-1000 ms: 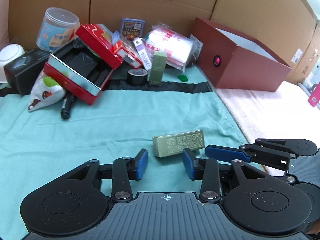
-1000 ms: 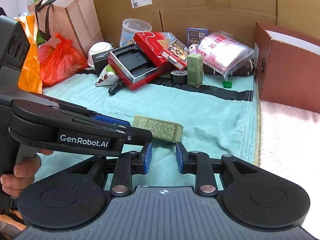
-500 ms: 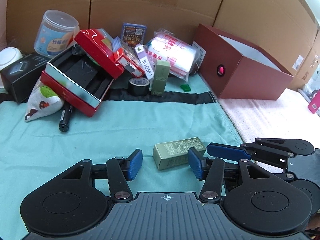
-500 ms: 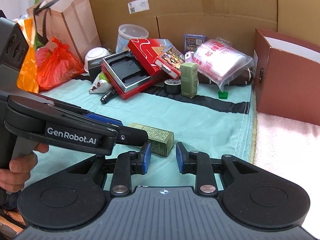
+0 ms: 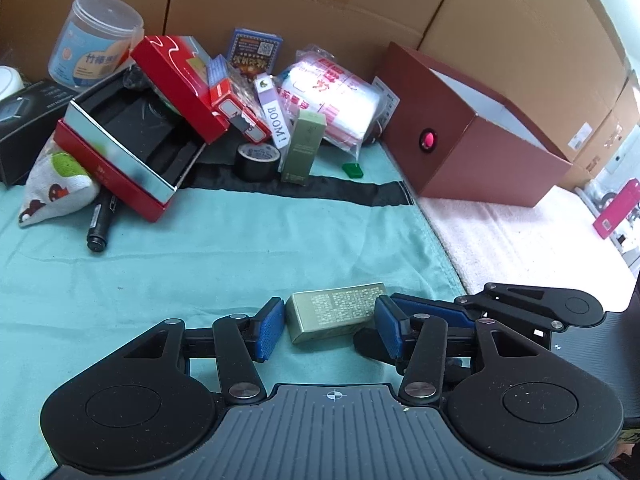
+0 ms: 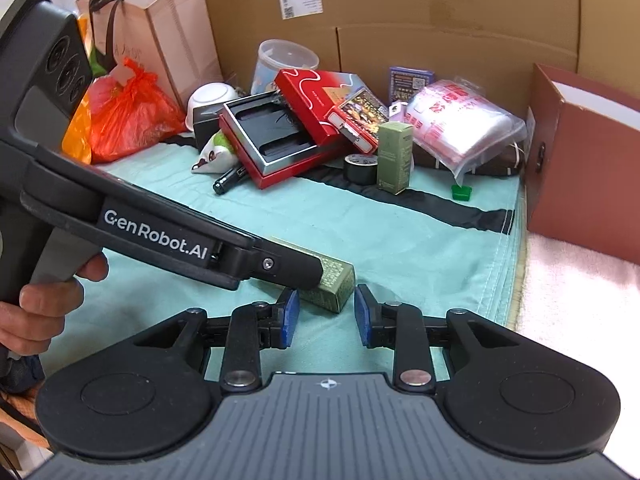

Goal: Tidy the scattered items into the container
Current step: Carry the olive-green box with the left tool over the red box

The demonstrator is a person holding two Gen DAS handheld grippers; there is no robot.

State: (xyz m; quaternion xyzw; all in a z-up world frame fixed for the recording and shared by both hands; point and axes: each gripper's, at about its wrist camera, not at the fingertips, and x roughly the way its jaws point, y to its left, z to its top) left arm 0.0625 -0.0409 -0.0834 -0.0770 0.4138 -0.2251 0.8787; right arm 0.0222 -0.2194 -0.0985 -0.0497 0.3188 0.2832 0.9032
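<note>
A small olive-green box (image 5: 334, 312) lies on the teal cloth (image 5: 224, 248). My left gripper (image 5: 329, 329) is open with its blue pads on either side of the box, close to its ends. My right gripper (image 6: 322, 312) is open just in front of the same box (image 6: 334, 282), whose near end sits between its pads; the left gripper covers the rest of the box there. The dark red open container (image 5: 472, 136) stands at the back right on the pink towel (image 5: 520, 240).
A pile at the back holds a red gift box (image 5: 120, 148), black tape roll (image 5: 256, 158), upright green box (image 5: 304, 144), plastic bag (image 5: 332, 100), jar (image 5: 94, 42) and pen (image 5: 100, 224). An orange bag (image 6: 128, 116) and paper bag (image 6: 160, 32) stand far left.
Both grippers have opened wider and moved forward around the olive-green box. The box now sits between the left gripper's pads, with the right gripper close at its end.
</note>
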